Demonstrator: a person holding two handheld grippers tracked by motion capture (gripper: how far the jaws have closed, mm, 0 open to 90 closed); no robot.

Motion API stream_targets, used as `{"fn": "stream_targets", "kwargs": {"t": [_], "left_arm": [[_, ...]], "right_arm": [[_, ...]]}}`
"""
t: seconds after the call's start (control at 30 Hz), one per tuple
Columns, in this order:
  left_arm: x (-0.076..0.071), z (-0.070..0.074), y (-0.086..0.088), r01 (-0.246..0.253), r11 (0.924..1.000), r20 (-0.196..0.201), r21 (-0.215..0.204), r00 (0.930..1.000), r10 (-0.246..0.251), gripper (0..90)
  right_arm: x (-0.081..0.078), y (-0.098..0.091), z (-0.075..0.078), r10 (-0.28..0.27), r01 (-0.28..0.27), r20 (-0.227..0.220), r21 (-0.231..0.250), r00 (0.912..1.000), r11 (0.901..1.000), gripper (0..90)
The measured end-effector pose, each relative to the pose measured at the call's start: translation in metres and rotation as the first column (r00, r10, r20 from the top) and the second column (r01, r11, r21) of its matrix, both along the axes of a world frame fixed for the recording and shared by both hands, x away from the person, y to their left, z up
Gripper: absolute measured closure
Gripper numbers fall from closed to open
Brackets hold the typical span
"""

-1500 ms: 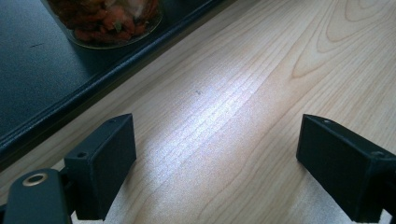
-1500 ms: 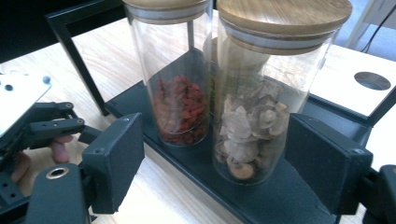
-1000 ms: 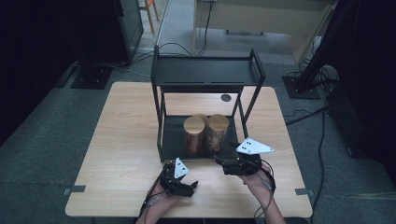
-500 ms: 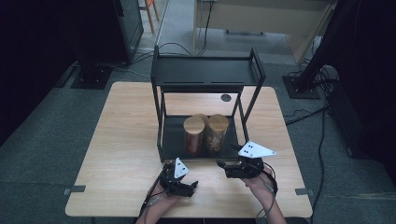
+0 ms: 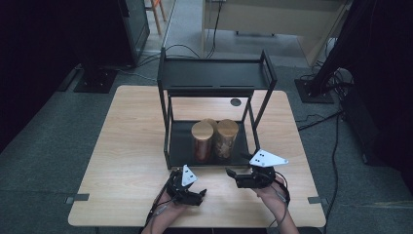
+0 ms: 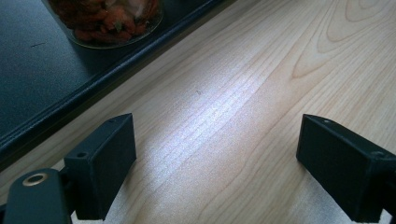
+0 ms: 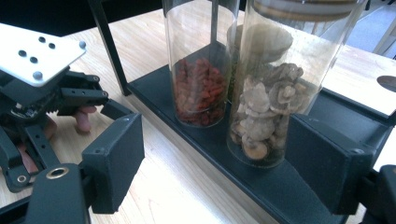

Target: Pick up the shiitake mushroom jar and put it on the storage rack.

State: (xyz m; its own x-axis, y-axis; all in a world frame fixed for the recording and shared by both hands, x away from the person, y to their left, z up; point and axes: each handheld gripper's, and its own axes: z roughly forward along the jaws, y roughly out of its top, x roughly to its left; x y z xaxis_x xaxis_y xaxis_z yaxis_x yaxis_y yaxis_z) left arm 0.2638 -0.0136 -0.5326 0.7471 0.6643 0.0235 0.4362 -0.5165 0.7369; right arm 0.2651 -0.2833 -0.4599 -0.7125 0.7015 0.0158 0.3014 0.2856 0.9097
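Observation:
A black two-tier rack [image 5: 214,75] stands on the wooden table [image 5: 126,131]. Its lower shelf [image 7: 159,100] carries glass jars with wooden lids: one of red berries [image 5: 202,139] [image 7: 198,88], one of dried mushrooms [image 5: 227,136] [image 7: 271,107], and a third [image 5: 210,122] behind them. My right gripper [image 5: 232,172] [image 7: 215,163] is open just in front of the shelf, facing the mushroom jar, apart from it. Near the table's front edge, left of the right one, my left gripper [image 5: 200,194] [image 6: 219,154] is open above bare wood. The berry jar's base [image 6: 112,21] sits up left of it.
The rack's top shelf is bare and its uprights [image 5: 169,126] flank the jars. A round cable hole [image 5: 235,102] lies in the table behind the rack. Cables [image 5: 336,146] run over the floor to the right. Bare wood spreads left and right of the rack.
My right gripper has drawn back slightly toward the table's near edge. The left gripper and the jars have kept still.

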Motion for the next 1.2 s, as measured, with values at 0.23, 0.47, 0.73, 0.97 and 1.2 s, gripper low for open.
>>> {"fn": "stream_targets", "kwargs": {"t": [0.23,0.47,0.73,0.97,1.2], "left_arm": [[0.000,0.000,0.000,0.000,1.0000,0.000,0.000,1.0000,0.000,12.2],[0.000,0.000,0.000,0.000,1.0000,0.000,0.001,1.0000,0.000,12.2],[0.000,0.000,0.000,0.001,1.0000,0.001,0.000,1.0000,-0.001,12.2],[0.000,0.000,0.000,0.001,1.0000,0.001,0.000,1.0000,-0.001,12.2],[0.000,0.000,0.000,0.002,1.0000,0.001,0.001,1.0000,-0.002,12.2]], "right_arm": [[-0.001,0.000,-0.008,0.007,-0.007,-0.008,-0.006,0.9999,1.0000,20.0],[-0.001,0.000,-0.014,0.018,-0.018,-0.018,-0.012,0.9997,0.9998,20.0],[0.001,-0.002,-0.023,0.031,-0.032,-0.042,-0.021,0.9986,0.9993,20.0],[0.003,-0.002,-0.030,0.051,-0.052,-0.058,-0.016,0.9970,0.9985,20.0],[0.005,-0.004,-0.038,0.073,-0.075,-0.063,-0.030,0.9954,0.9967,20.0]]}}
